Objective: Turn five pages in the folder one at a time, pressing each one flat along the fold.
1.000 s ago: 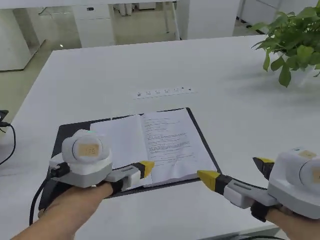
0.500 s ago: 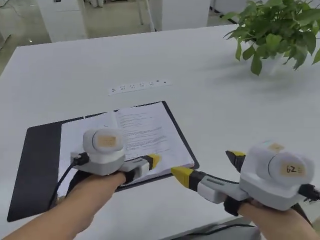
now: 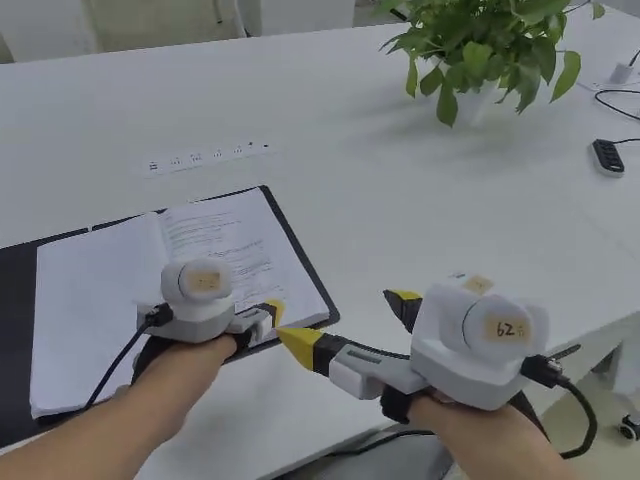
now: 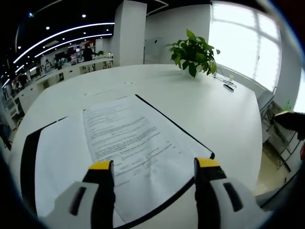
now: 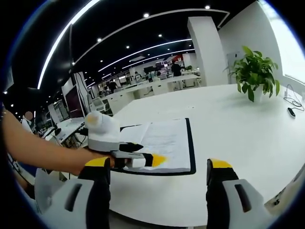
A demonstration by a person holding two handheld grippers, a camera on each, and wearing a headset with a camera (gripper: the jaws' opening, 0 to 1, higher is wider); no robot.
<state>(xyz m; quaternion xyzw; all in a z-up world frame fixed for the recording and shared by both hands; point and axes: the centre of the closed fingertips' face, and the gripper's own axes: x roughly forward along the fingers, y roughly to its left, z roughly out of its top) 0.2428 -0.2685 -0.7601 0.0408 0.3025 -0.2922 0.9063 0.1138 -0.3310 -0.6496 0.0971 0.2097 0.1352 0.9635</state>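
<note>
white table [image 3: 400, 200]: open folder [image 3: 300, 262] lies at 9 o'clock in head view. left gripper [image 4: 154, 164] is held spread over near edge of right page [image 4: 128, 138]; right gripper [image 3: 348, 318] spread, empty, at folder's 4 o'clock. page lift judged pending; one sheet must be pinched.

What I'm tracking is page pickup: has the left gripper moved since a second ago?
Yes. The left gripper slid right along the folder, from spine toward its near right corner.
</note>
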